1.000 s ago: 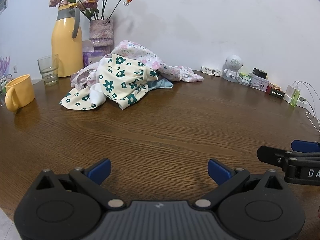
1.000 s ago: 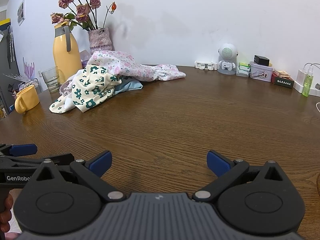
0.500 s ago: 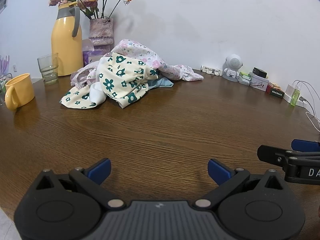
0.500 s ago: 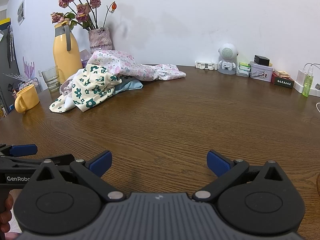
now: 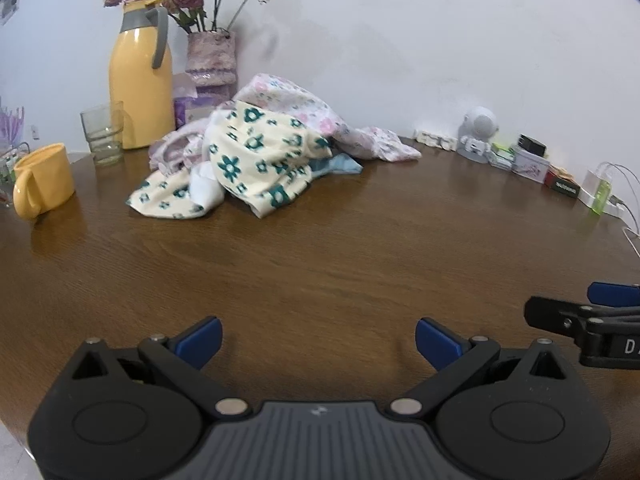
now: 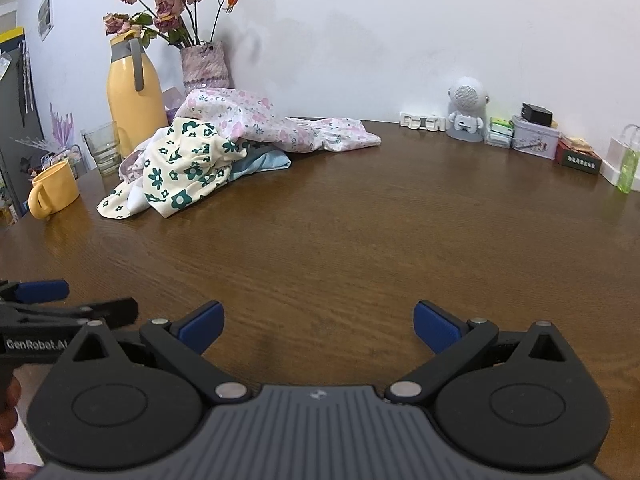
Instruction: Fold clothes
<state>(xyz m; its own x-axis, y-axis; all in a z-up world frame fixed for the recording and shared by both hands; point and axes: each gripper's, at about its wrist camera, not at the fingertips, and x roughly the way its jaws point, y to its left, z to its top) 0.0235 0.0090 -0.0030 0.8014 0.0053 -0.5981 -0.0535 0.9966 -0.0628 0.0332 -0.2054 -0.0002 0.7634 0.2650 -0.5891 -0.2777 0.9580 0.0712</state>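
A crumpled heap of clothes lies at the back left of the brown wooden table (image 5: 360, 248): a cream garment with green flowers (image 5: 256, 160) (image 6: 184, 168) on top, a white and pink floral one (image 5: 304, 112) (image 6: 272, 124) behind it, a light blue piece (image 6: 260, 162) underneath. My left gripper (image 5: 318, 340) hovers low over the near table, open and holding nothing, well short of the heap. My right gripper (image 6: 318, 326) is beside it to the right, open and holding nothing too. Each wrist view catches the other gripper at its edge.
Left of the heap stand a yellow thermos (image 5: 138, 84), a glass (image 5: 102, 136), a yellow mug (image 5: 44, 184) and a vase of dried roses (image 5: 210, 64). Along the back right wall sit a small robot figure (image 6: 466, 108), small boxes (image 6: 536, 136) and a charger with cables (image 5: 600, 188).
The left wrist view has shifted slightly toward the clothes heap, which looks a little nearer. Both grippers stay open; the right view is almost unchanged.
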